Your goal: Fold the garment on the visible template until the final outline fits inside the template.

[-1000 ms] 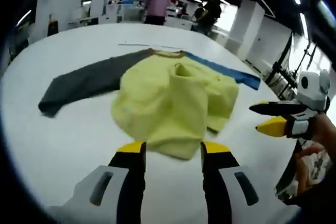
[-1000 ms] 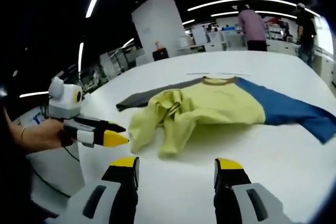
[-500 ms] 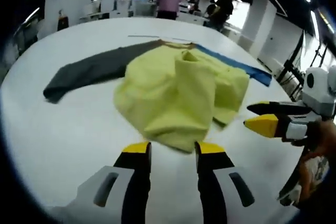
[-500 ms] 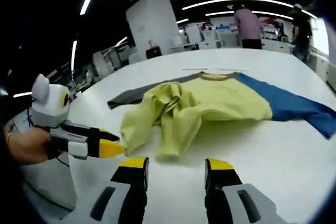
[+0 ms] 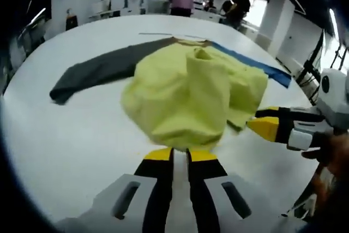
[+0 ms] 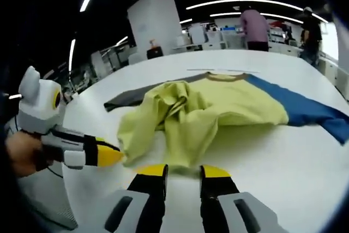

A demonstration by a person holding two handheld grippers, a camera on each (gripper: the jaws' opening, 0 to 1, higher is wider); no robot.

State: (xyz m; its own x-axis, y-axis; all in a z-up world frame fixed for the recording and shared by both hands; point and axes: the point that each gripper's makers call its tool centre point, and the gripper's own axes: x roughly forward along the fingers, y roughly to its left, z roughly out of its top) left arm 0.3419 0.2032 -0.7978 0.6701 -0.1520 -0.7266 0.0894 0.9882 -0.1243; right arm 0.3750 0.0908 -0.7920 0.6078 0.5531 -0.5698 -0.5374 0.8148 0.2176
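The shirt (image 5: pixel 185 96) lies on the big white table (image 5: pixel 71 129), closer to the near edge than to the far one. Its yellow middle is bunched up in a lumpy heap. The gray sleeve (image 5: pixel 98 72) is spread flat toward one side of the table. The blue sleeve (image 6: pixel 302 110) is spread flat toward the other side.

The left gripper (image 5: pixel 180 155) has its jaws almost together right at the near hem of the yellow part. It looks like it is pinching the cloth, but I cannot tell for sure. The right gripper (image 6: pixel 182 170) has its jaws narrow too, right at the hem near the other corner. I cannot tell if it has hold of the cloth.

I think the folding has only just begun. Both sleeves are not yet folded in. The body is messy, not a neat shape. I cannot make out any template on the table.
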